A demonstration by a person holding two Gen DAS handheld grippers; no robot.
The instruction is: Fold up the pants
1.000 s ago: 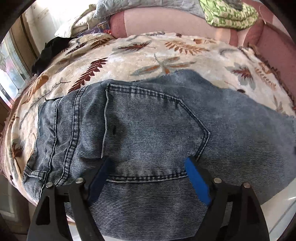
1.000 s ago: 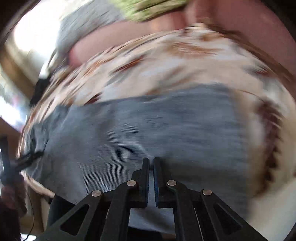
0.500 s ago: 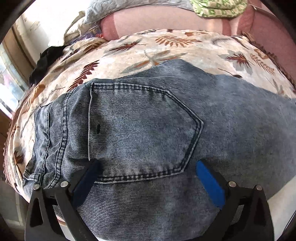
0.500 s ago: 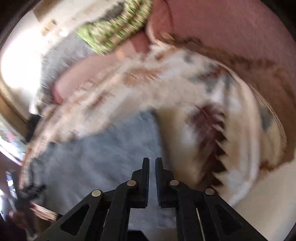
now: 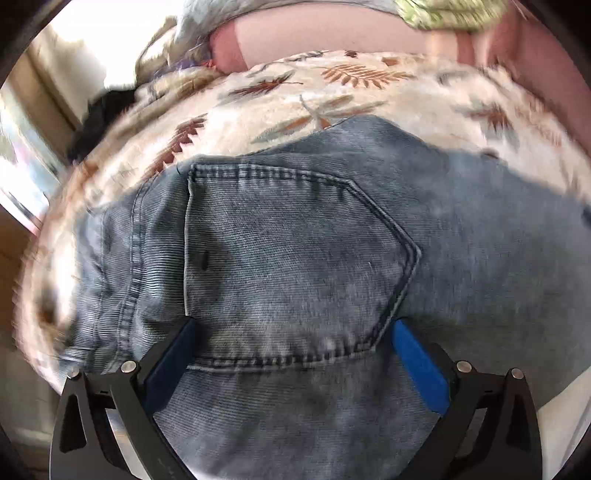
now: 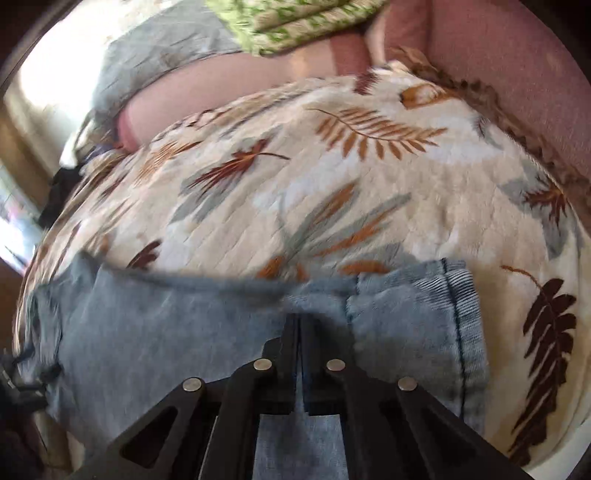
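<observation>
Blue denim pants point(image 5: 295, 258) lie on a cream blanket with a leaf print point(image 5: 332, 96). In the left wrist view the back pocket point(image 5: 288, 266) faces up. My left gripper point(image 5: 291, 332) is open, its blue pads point(image 5: 417, 362) spread over the lower edge of the pocket, close above the denim. In the right wrist view the pants point(image 6: 166, 332) stretch left, and the hemmed leg end point(image 6: 454, 314) lies at the right. My right gripper point(image 6: 298, 325) is shut on a fold of the denim near that leg end.
The blanket point(image 6: 332, 184) covers a pink sofa point(image 6: 517, 55). A green patterned cloth point(image 6: 288, 22) and grey bedding point(image 6: 155, 55) lie at the back. A dark garment point(image 5: 99, 118) sits at the far left edge.
The right gripper has swung along the pants and now sits at the hemmed leg end, still shut. The left gripper has stayed open over the pocket, shifting slightly.
</observation>
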